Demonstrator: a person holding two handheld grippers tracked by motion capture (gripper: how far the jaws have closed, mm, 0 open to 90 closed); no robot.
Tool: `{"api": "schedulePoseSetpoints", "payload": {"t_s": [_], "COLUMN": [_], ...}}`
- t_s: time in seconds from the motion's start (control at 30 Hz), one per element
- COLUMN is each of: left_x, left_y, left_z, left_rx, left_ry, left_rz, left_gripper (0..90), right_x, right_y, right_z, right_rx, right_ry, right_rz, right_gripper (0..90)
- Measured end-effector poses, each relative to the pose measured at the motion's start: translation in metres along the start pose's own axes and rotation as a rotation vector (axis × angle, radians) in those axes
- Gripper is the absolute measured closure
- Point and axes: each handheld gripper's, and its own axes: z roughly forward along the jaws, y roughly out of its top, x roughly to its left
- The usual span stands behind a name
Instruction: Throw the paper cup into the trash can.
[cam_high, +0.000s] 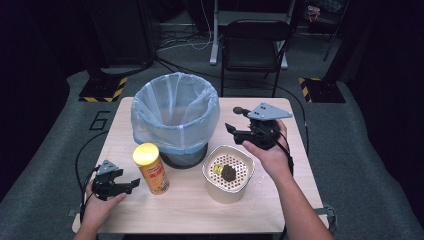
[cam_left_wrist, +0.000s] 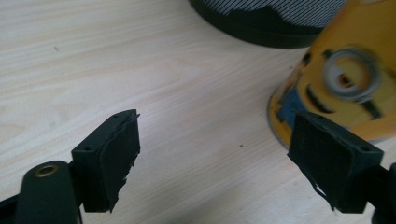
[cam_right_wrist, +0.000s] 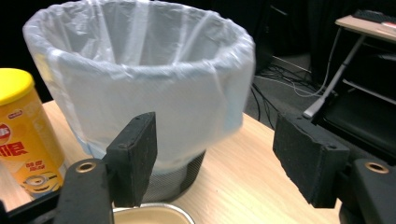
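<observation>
Yellow can (cam_high: 151, 175) stands upright on the wooden bench (cam_high: 280, 200), just in front of the bin (cam_high: 175, 117) and near the left gripper (cam_high: 131, 185). It has a yellow lid and a cartoon face with one big eye on its side. In the left gripper view the can (cam_left_wrist: 341, 88) sits just past one of the jaws, not between them. Those jaws are apart, with bare bench between them, and they hold nothing.

The bin is a dark mesh one with a pale, thin bag inside it, folded over the rim. It stands at the back middle of the bench.

The right gripper (cam_high: 235, 131) hangs above the bench, to the right of the bin and behind the cream pot (cam_high: 228, 174). Its jaws are apart too, and nothing is between them. They point toward the bin's side.

The cream pot has a lid full of little holes. On it lie a small dark lump (cam_high: 229, 172) and a tiny yellow bit (cam_high: 218, 169); I cannot quite tell what they are.

A black chair (cam_high: 255, 45) stands on the floor behind the bench.
</observation>
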Motion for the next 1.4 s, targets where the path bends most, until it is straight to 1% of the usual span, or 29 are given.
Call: {"api": "schedulePoseSetpoints", "payload": {"t_s": [0.07,0.1,0.13,0.17,0.2,0.23,0.27,0.3,0.37,0.4,0.47,0.57,0.6,0.63,0.67,0.7,0.77,0.8,0.9,1.03,1.07,1.1,1.17,1.2,1.27,1.3,1.33,1.37,1.4], "left_x": [-0.002,-0.003,-0.004,-0.005,-0.007,-0.009,-0.011,-0.012,-0.014,-0.013,-0.014,-0.016,-0.017,-0.020,-0.023,-0.025,-0.031,-0.033,-0.041,-0.049,-0.051,-0.052,-0.053,-0.053,-0.054,-0.055,-0.054,-0.055,-0.054], "left_y": [0.002,0.003,0.003,0.005,0.007,0.008,0.010,0.011,0.013,0.014,0.013,0.014,0.015,0.016,0.017,0.019,0.022,0.024,0.030,0.034,0.035,0.035,0.036,0.036,0.035,0.035,0.035,0.034,0.033], "left_z": [-0.004,-0.007,-0.008,-0.011,-0.013,-0.016,-0.018,-0.020,-0.022,-0.024,-0.023,-0.021,-0.022,-0.021,-0.022,-0.021,-0.019,-0.018,-0.014,-0.010,-0.009,-0.007,-0.004,-0.002,0.003,0.006,0.007,0.008,0.009], "left_rx": [-0.015,-0.015,-0.040,-0.041,-0.063,-0.068,-0.084,-0.075,-0.069,-0.059,-0.069,-0.068,-0.061,-0.083,-0.081,-0.088,-0.094,-0.078,-0.075,-0.063,-0.066,-0.082,-0.087,-0.092,-0.104,-0.098,-0.095,-0.105,-0.118], "left_ry": [-0.012,-0.033,-0.038,-0.050,-0.061,-0.079,-0.083,-0.091,-0.101,-0.113,-0.134,-0.142,-0.158,-0.159,-0.174,-0.193,-0.206,-0.224,-0.224,-0.217,-0.227,-0.214,-0.216,-0.216,-0.221,-0.205,-0.195,-0.210,-0.211], "left_rz": [0.006,0.013,0.019,0.031,0.034,0.040,0.056,0.081,0.079,0.095,0.081,0.076,0.083,0.081,0.071,0.077,0.074,0.084,0.083,0.126,0.098,0.092,0.095,0.095,0.088,0.093,0.130,0.098,0.099], "left_gripper": [14.7,14.6,14.4,13.7,13.2,13.2,12.9,12.4,10.3,9.6,5.4,4.8,4.8,4.8,4.8,4.8,4.8,4.8,4.9,6.1,6.6,7.0,7.0,7.1,10.1,10.5,11.5,13.6,14.4], "right_x": [-0.003,-0.005,-0.006,-0.006,-0.007,-0.008,-0.010,-0.012,-0.017,-0.020,-0.023,-0.026,-0.026,-0.026,-0.026,-0.026,-0.025,-0.024,-0.023,-0.022,-0.022,-0.022,-0.022,-0.022,-0.022,-0.023,-0.024,-0.025,-0.026], "right_y": [-0.006,-0.009,-0.011,-0.014,-0.017,-0.020,-0.024,-0.027,-0.032,-0.036,-0.042,-0.051,-0.053,-0.056,-0.058,-0.061,-0.064,-0.066,-0.071,-0.078,-0.080,-0.082,-0.085,-0.088,-0.094,-0.097,-0.102,-0.104,-0.108], "right_z": [-0.005,-0.007,-0.009,-0.011,-0.014,-0.016,-0.018,-0.019,-0.020,-0.021,-0.022,-0.025,-0.026,-0.027,-0.027,-0.028,-0.028,-0.030,-0.034,-0.038,-0.039,-0.039,-0.039,-0.039,-0.038,-0.038,-0.037,-0.036,-0.036], "right_rx": [0.002,0.001,0.001,0.000,-0.013,-0.020,-0.018,-0.014,-0.002,0.006,0.017,0.026,0.028,0.031,0.030,0.038,0.045,0.048,0.029,0.022,0.015,0.010,0.007,0.011,0.016,0.020,0.021,0.023,0.028], "right_ry": [0.000,0.000,-0.003,-0.014,-0.030,-0.034,-0.026,-0.029,-0.037,-0.041,-0.040,-0.050,-0.048,-0.049,-0.057,-0.055,-0.059,-0.060,-0.048,-0.054,-0.055,-0.055,-0.049,-0.053,-0.069,-0.077,-0.085,-0.088,-0.087], "right_rz": [0.010,0.008,0.006,0.005,-0.005,-0.005,-0.002,0.007,0.018,0.026,0.038,0.053,0.055,0.056,0.059,0.058,0.050,0.051,0.081,0.098,0.101,0.109,0.115,0.108,0.119,0.122,0.126,0.134,0.138], "right_gripper": [30.1,30.0,29.9,30.0,29.9,30.0,29.9,30.0,29.9,29.9,29.6,29.6,29.6,29.6,29.6,29.6,29.6,29.6,29.6,29.6,29.6,29.6,29.6,29.6,29.6,29.6,29.6,29.6,29.6]}}
